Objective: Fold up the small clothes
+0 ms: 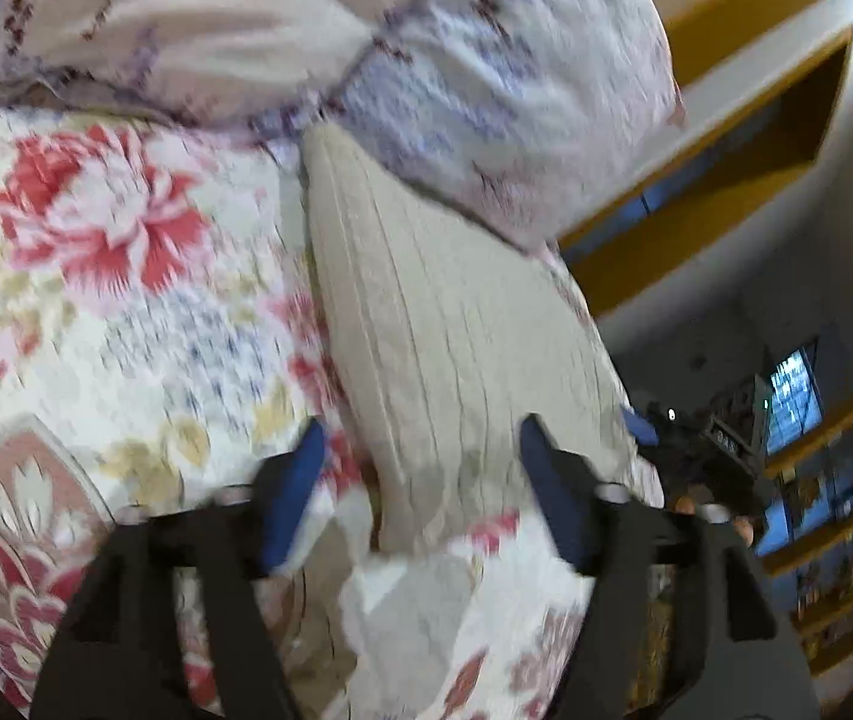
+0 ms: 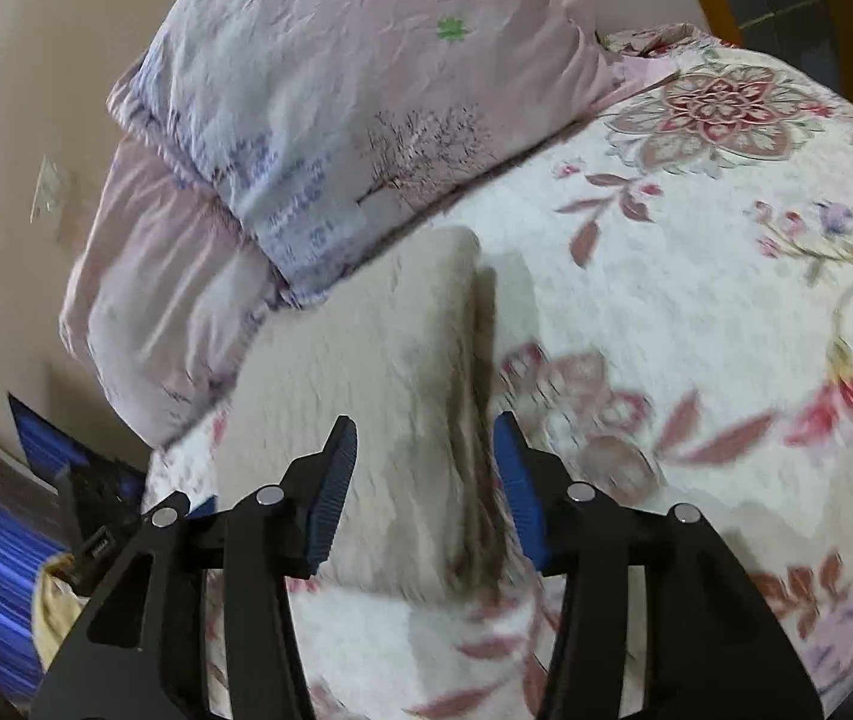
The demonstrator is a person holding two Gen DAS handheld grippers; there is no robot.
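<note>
1. A folded beige garment (image 1: pixel 456 324) is lying on the floral quilt (image 1: pixel 126 312) of the bed, its far end touching the pillows (image 1: pixel 486 90).
2. The left tool (image 1: pixel 420 480) is hovering over its near end, jaws apart, gripping nothing.
3. The right tool (image 2: pixel 426 480) is likewise standing apart over the garment's edge.

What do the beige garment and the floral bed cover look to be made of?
Beige garment: seemingly a soft ribbed knit with a matte finish; lengthwise ridges run along it. Floral bed cover: likely quilted cotton, matte; its surface looks puckered and stitched under the printed flowers. Motion blur leaves both uncertain.
</note>
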